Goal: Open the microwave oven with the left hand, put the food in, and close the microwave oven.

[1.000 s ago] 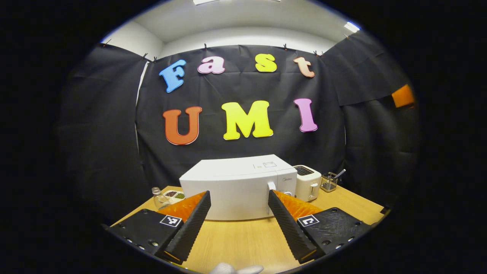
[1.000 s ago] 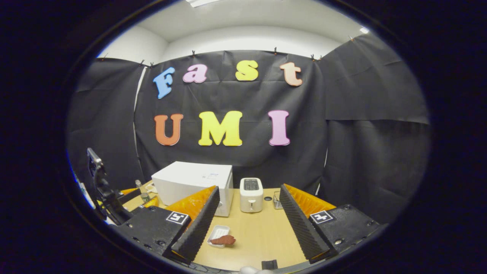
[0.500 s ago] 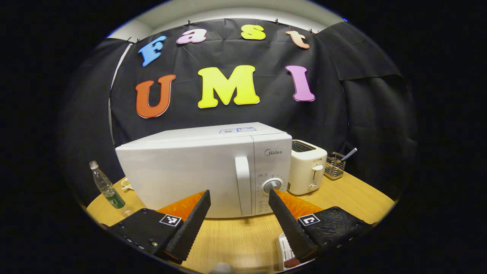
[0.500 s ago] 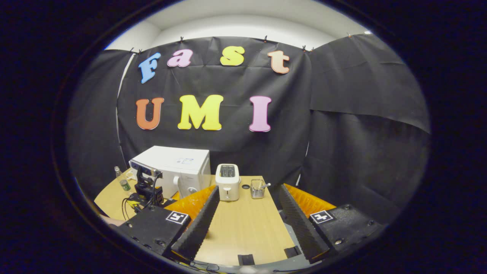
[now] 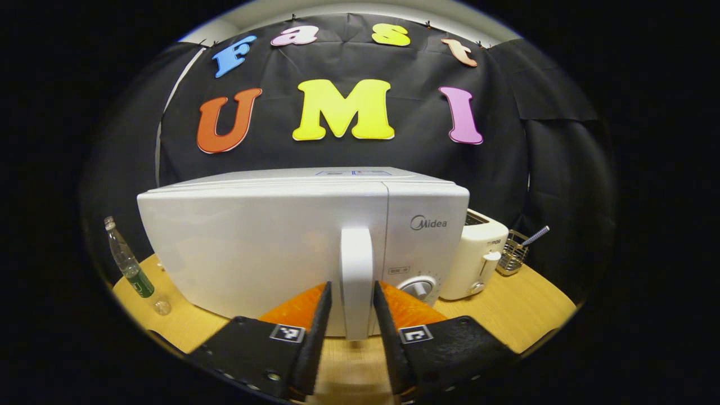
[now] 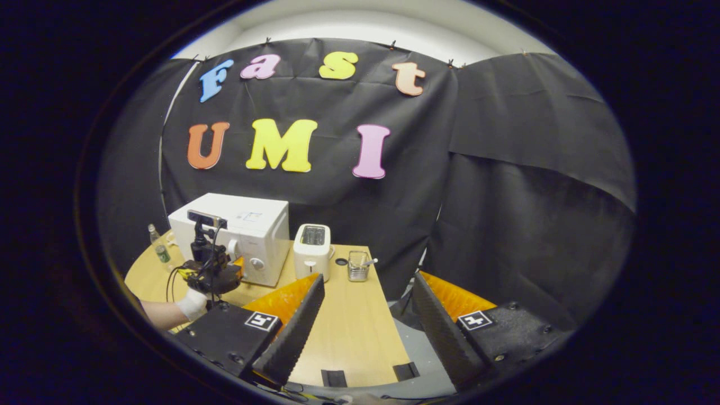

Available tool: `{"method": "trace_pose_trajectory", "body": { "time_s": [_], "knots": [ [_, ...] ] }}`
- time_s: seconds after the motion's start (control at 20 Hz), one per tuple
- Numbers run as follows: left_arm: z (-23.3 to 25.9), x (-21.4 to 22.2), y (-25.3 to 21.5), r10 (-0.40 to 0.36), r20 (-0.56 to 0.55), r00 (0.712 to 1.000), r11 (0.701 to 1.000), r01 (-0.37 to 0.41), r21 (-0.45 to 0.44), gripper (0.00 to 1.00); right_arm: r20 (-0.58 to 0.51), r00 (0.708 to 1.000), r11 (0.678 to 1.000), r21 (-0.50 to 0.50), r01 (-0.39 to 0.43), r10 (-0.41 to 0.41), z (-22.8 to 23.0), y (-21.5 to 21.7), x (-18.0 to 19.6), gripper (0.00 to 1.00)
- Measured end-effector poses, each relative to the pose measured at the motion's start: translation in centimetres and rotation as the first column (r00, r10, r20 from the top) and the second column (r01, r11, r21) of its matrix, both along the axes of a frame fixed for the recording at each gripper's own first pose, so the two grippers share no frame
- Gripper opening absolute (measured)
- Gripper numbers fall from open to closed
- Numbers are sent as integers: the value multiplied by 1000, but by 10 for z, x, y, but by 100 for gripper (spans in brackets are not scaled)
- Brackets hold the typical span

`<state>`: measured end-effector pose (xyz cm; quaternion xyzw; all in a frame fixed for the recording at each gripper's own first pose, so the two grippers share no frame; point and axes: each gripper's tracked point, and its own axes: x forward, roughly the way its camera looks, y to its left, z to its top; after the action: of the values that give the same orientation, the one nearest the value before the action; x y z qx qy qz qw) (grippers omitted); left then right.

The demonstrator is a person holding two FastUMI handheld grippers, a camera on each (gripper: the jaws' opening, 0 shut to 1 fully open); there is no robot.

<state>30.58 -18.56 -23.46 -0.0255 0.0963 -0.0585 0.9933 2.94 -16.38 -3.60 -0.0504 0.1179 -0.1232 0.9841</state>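
Observation:
The white microwave stands shut, close in front in the left gripper view. Its upright door handle runs down between my left gripper's fingers, which have closed in against its two sides. The right gripper view has the microwave at the far left of the table, with the left gripper and a gloved hand at its door. My right gripper hangs open over the table's right part, holding nothing.
A cream toaster and a wire basket stand right of the microwave, and a small bottle stands to its left. The wooden table ends close under my right gripper, with grey floor beyond the edge.
My left gripper moved in to the microwave door and narrowed from wide open onto the handle. My right gripper swung right, away from the food tray, staying open.

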Motion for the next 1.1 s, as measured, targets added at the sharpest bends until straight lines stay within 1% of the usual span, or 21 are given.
{"method": "trace_pose_trajectory", "body": {
  "time_s": [0.05, 0.1, 0.15, 0.3, 0.35, 0.4, 0.45, 0.7, 0.9, 0.95, 1.0, 1.1],
  "knots": [
    [2, 3, -1, 6, 10, 1000, 1000, -6, -4, 38, 3, 1000, 1000, 5, -10, 10, 0, 3, 3, 100],
    [-1, 5, -3, 11, 10, 1000, 1000, -11, -2, 29, 1, 1000, 1000, 6, -16, 16, 0, 4, 5, 100],
    [2, 0, -1, 10, 11, 1000, 1000, -10, 7, 29, 1, 1000, 1000, 7, -22, 22, -2, 5, 8, 100],
    [3, 0, 0, 8, 7, 1000, 1000, -8, 14, 16, -8, 999, 999, 20, -36, 37, -2, 8, 15, 100],
    [1, 1, 0, 15, 4, 1000, 1000, -15, 20, 16, -9, 999, 999, 21, -46, 46, -4, 9, 16, 100],
    [2, -1, 1, 14, 0, 1000, 1000, -14, 23, 11, -11, 999, 999, 23, -47, 47, -2, 11, 17, 96],
    [2, -2, 1, 11, 2, 1000, 1000, -11, 21, 11, -12, 999, 998, 27, -52, 52, -3, 12, 18, 100],
    [2, -3, 2, 4, -6, 1000, 999, -4, 35, 11, -4, 998, 997, 26, -69, 69, 0, 17, 18, 100],
    [-1, -5, 0, -13, -35, 999, 1000, 14, 16, 11, 5, 997, 996, 36, -78, 78, 2, 24, 18, 100],
    [-2, -9, 0, -19, -48, 999, 1000, 20, 13, 11, 10, 997, 996, 39, -82, 82, 3, 28, 19, 100],
    [0, -21, 3, -24, -30, 999, 999, 25, 21, 11, 12, 996, 995, 41, -88, 88, 4, 32, 20, 100],
    [-6, -46, 10, -48, -11, 999, 997, 49, 58, 11, 18, 994, 993, 44, -109, 108, 2, 45, 22, 100]
  ]
}}
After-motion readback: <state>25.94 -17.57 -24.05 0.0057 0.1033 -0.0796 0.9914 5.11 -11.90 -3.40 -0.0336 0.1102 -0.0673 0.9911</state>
